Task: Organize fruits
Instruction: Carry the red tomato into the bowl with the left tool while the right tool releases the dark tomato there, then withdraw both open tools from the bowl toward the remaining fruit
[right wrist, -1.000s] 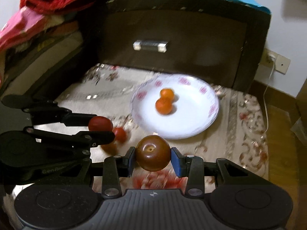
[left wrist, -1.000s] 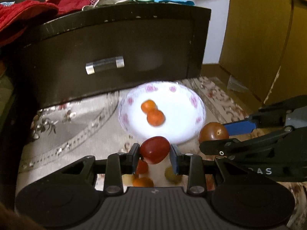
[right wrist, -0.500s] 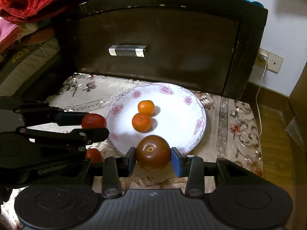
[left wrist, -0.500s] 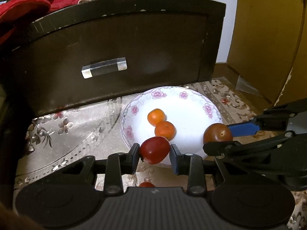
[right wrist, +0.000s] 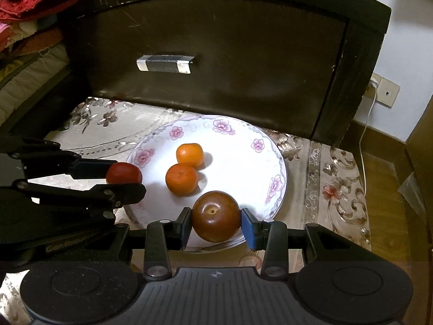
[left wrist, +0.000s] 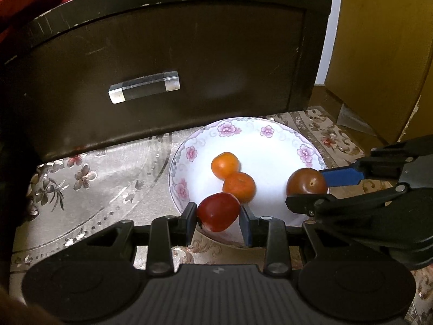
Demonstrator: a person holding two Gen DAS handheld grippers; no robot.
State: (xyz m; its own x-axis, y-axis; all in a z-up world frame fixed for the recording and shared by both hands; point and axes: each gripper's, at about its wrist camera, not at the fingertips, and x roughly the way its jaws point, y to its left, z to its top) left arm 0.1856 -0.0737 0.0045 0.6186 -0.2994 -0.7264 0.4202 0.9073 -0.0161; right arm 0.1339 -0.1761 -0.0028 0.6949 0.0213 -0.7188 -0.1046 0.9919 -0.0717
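White plate, pink flowers; two orange fruits; dark-brown drawer.

Left gripper and right gripper angled downward, fingers clamped

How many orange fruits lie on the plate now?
2: one orange fruit near the plate's middle, the other orange fruit touching it, nearer the cameras. None seems hidden.

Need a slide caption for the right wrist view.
Right tongs carry a brown fruit over the floral plate's rim, two oranges inside.
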